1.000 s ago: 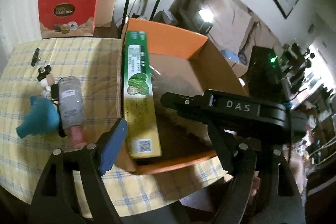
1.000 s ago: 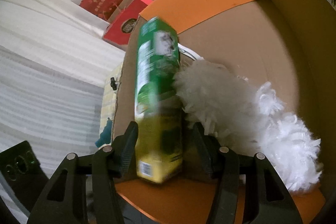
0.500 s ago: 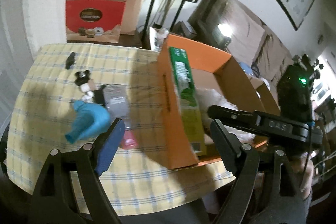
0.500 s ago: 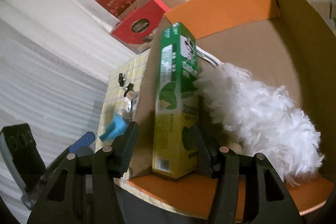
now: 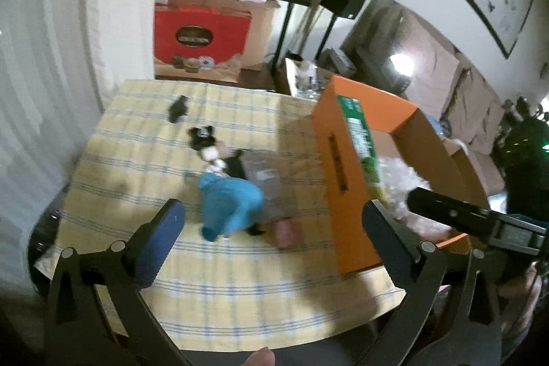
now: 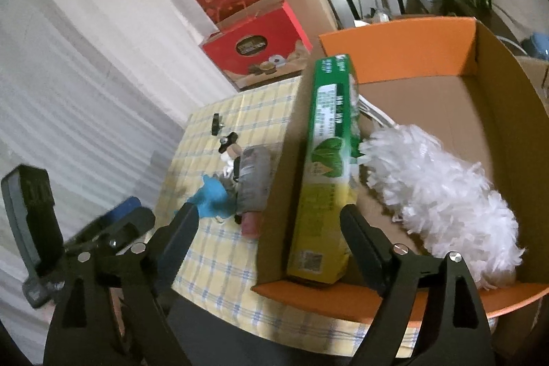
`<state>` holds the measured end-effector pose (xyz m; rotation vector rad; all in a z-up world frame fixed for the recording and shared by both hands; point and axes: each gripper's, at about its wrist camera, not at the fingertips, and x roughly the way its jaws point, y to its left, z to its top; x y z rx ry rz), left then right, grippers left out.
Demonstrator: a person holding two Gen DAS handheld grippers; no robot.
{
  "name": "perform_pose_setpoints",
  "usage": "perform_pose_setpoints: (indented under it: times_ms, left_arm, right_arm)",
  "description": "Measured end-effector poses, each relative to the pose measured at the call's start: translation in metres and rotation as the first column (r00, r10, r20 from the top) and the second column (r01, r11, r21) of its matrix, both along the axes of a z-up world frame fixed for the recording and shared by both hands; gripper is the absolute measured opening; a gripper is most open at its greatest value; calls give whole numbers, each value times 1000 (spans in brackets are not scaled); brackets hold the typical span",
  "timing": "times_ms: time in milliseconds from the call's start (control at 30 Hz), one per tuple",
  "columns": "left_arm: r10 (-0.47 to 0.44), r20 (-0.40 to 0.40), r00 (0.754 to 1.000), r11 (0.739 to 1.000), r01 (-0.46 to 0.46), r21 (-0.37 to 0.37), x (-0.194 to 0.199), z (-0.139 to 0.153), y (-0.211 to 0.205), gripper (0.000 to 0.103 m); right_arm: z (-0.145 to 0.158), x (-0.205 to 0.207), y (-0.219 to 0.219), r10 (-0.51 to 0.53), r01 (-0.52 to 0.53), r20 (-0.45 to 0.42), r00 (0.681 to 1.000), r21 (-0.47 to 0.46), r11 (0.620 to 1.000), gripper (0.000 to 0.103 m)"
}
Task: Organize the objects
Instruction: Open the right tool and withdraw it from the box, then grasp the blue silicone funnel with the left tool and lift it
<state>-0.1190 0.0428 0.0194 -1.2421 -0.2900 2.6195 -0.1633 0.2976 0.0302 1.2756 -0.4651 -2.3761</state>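
- Right wrist view: the right tool (image 6: 267,228) has just been opening and now stands wide; the green box (image 6: 326,167) is between the jaws but no pad presses on it. It stands on its edge inside the carton (image 6: 394,64), leaning against the carton's left wall.
- Risk: the green box stands tall and narrow, so I judge that a knock from the tool's right finger (image 6: 363,239) as it draws back could tip it onto the duster (image 6: 439,204), which lies just beside it in the carton.
- Left wrist view: the left tool (image 5: 271,225) has also just been opening; it is wide and empty, above the counter (image 5: 137,132).
- In front of it lie a blue toy (image 5: 230,204), a grey bottle (image 5: 266,184) with a pink cap, a small figure (image 5: 206,143) and, further off, a black clip (image 5: 178,108).
- Risk: the toy, bottle and figure touch each other in one heap, so closing on one may drag or roll the others; the bottle looks round and could roll.
- The carton's orange wall (image 5: 343,194) stands high between these things and the inside, so each must be lifted over it; the duster and green box already fill the near part.
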Motion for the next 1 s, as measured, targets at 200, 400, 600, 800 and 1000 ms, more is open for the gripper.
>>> perform_pose_setpoints:
  times_ms: [200,400,600,800,1000]
  left_arm:
    - [50,15,999,999,-50,-13,-1,-6,-36,103]
    - [63,38,997,998,-62,-26,-2,-24,-55,103]
    - [52,72,996,999,-50,-20,-4,-46,-57,103]
    - [38,68,997,999,-36,-26,-11,-62,-49,103]
    - [29,26,999,998,-27,-48,-19,-74,-40,103]
  right_arm:
    - [6,5,-24,35,-34,-30,999,27,999,88]
    - [8,9,-50,67,-65,-51,996,52,997,88]
    - [8,6,-70,79,-77,-52,996,38,996,88]
    - [10,3,-88,87,-85,-61,994,38,996,88]
    - [7,-5,-94,79,-78,-52,996,13,997,88]
